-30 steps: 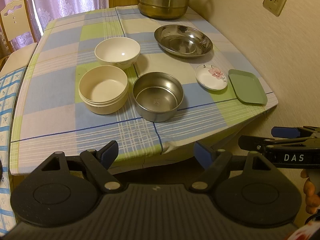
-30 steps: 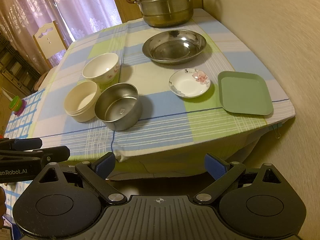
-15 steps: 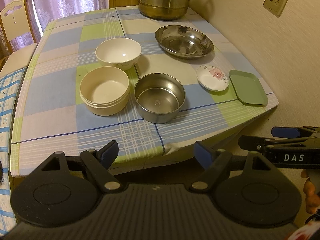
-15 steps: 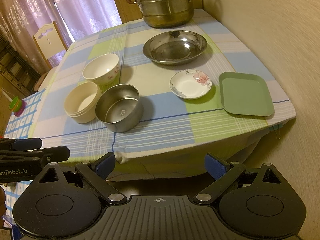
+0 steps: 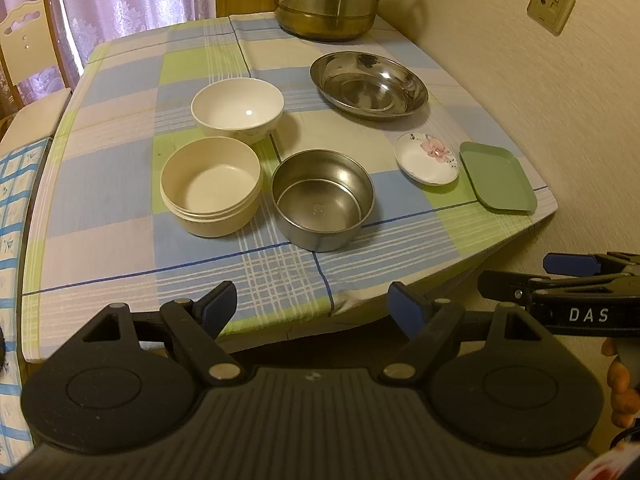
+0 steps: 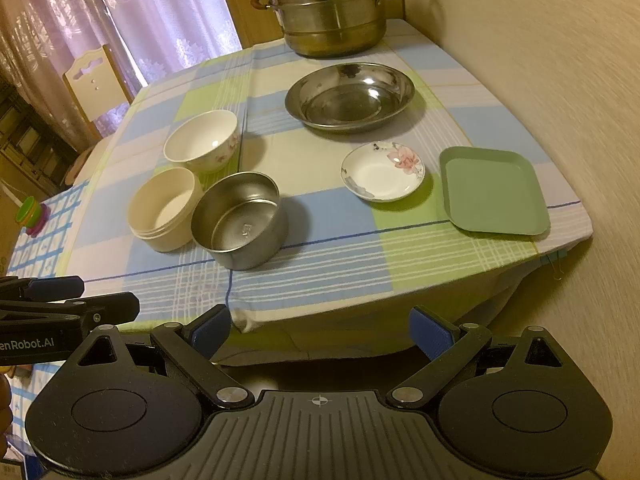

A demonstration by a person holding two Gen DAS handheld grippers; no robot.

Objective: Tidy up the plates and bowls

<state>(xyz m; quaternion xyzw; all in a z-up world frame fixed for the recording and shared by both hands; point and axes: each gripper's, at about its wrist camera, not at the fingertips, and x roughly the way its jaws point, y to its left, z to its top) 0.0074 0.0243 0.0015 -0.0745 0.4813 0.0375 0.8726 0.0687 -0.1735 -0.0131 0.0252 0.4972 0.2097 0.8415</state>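
- Left wrist view: crockery is seen spread on the checked tablecloth [image 5: 120, 200], all of it well ahead of the left gripper [image 5: 312, 306], whose jaws are spread wide and hold nothing, hanging off the table's near edge.
- The steel bowl [image 5: 322, 199] lies nearest, just beside the cream bowl [image 5: 211, 186]; the white bowl [image 5: 237, 107] sits behind them. The steel one is judged light, stiff and slippery, best pinched across its thin rim wall.
- The steel plate [image 5: 369, 85], the flowered saucer [image 5: 426, 158] and the green tray [image 5: 496, 176] lie further right, near the wall.
- Right wrist view: the right gripper [image 6: 320, 326] is likewise spread and empty, short of the table edge.
- The flowered saucer [image 6: 382, 171] and green tray [image 6: 494, 190] lie ahead and slightly right of it, close together but apart. The saucer is judged brittle and glazed, so a gentle hold on its raised lip is advised; the tray looks light, to be taken by its low edge.
- The steamer pot [image 6: 330, 12] stands at the far end.
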